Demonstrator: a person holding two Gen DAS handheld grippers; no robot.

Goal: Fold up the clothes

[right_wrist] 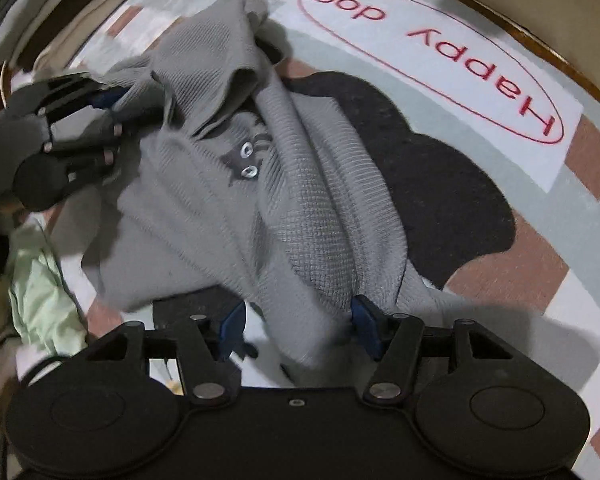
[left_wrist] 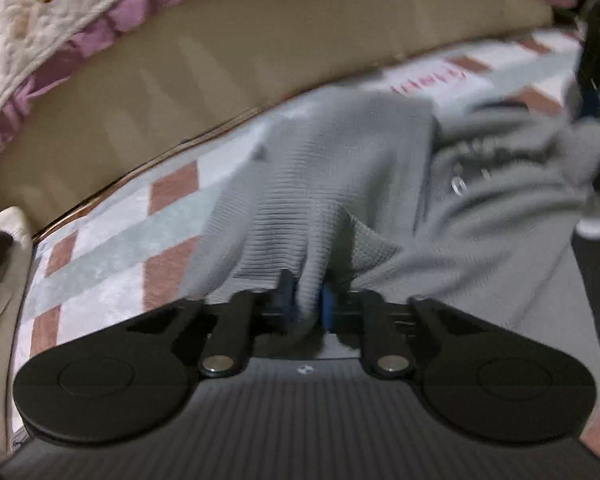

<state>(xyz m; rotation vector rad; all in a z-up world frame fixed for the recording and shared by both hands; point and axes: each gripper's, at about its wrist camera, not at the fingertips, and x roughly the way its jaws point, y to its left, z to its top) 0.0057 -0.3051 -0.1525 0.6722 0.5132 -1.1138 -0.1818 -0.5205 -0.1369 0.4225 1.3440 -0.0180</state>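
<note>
Left gripper (left_wrist: 306,300): pads pinched tight on a fold of the grey hoodie (left_wrist: 340,184).
Right gripper (right_wrist: 298,326): fingers spread, hoodie cloth draped loosely between them, not squeezed.
Hoodie: crumpled on the checked rug (right_wrist: 580,240), mid-rug, eyelets (right_wrist: 247,160) facing up.
Rug: "Happy dog" oval (right_wrist: 432,56) near its far edge.
Green cloth (right_wrist: 40,292): at the rug's left edge.

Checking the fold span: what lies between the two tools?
Only the grey knit garment spans from the left tool to the right tool, seen in the right wrist view.
</note>
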